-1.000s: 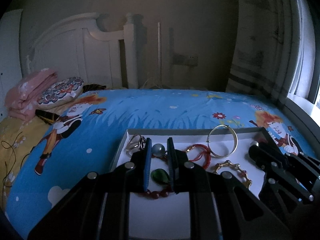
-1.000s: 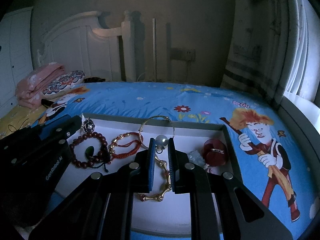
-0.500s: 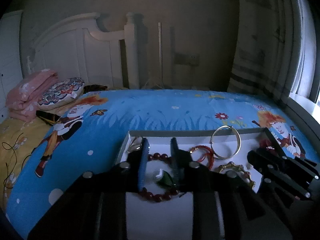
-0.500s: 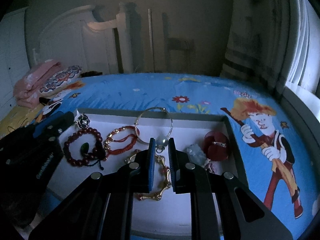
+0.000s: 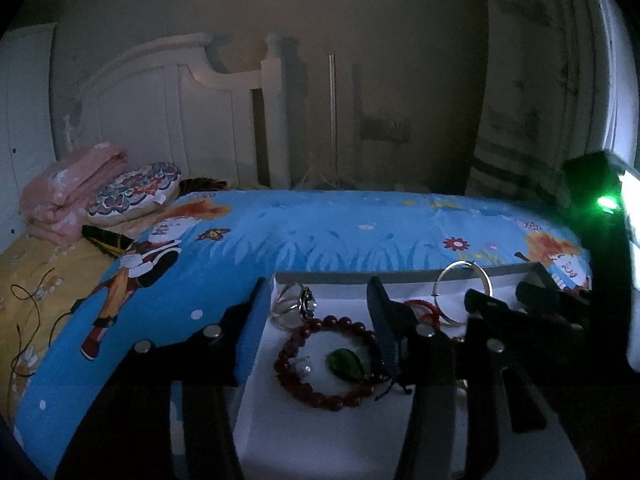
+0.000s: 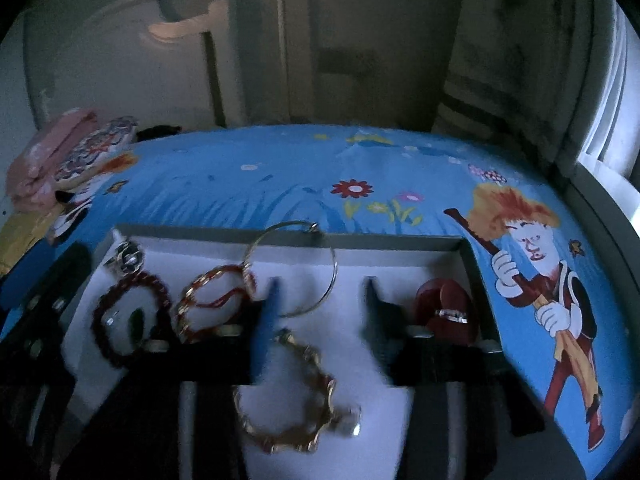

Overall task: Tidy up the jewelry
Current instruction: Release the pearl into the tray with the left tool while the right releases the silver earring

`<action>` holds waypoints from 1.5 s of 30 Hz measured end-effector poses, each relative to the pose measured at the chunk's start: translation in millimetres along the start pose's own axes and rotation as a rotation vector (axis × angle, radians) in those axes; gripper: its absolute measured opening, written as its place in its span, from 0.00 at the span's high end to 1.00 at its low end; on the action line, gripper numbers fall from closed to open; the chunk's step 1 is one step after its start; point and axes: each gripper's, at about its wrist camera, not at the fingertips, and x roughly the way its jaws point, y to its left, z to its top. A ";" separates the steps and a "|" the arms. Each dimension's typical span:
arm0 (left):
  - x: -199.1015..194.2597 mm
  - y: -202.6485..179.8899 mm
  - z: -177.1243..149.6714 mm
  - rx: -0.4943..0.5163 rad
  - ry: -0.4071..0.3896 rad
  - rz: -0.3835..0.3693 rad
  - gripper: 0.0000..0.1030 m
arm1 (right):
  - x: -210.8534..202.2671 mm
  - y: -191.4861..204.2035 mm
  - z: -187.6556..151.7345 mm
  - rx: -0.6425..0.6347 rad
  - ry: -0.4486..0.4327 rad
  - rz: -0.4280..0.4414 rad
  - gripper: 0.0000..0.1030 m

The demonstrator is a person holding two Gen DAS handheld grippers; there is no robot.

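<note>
- The white tray (image 5: 400, 278) rests on the blue cartoon-print bedsheet (image 5: 320, 236).
- Left gripper (image 5: 320, 312): jaws opening, about half spread, gripping nothing. Its fingers straddle the dark red bead bracelet (image 5: 320, 398), which lies flat on the tray floor at the left side, with a green leaf pendant (image 5: 344, 364) and a small pearl (image 5: 306, 368) inside its loop.
- A ring (image 5: 298, 304) lies in the tray's far left corner.
- Right gripper (image 6: 320, 300): jaws opening, over half spread, gripping nothing. The gold link bracelet (image 6: 304, 400) lies on the tray floor between and below its fingers; a pearl (image 6: 354, 428) rests at the bracelet's near end.
- The thin bangle (image 6: 332, 276) leans on the tray's far wall.
- The red cord bracelet (image 6: 212, 300) lies left of the bangle.
- A red ring holder (image 6: 444, 312) sits near the tray's right wall.
</note>
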 end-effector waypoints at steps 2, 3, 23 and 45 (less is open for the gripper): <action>-1.6 0.7 0.3 0.000 -0.006 0.002 0.49 | 6.4 -0.6 5.6 0.015 0.018 -0.007 0.47; -2.3 1.2 0.6 -0.002 -0.009 0.002 0.48 | 10.9 0.5 8.5 0.012 0.039 -0.018 0.47; -10.4 -0.1 -3.8 0.004 -0.022 -0.005 0.46 | 39.7 12.0 23.2 -0.077 0.186 -0.179 0.44; -80.1 -6.6 5.2 0.059 -0.138 0.055 0.05 | -86.3 -27.5 -19.8 0.025 -0.059 0.010 0.20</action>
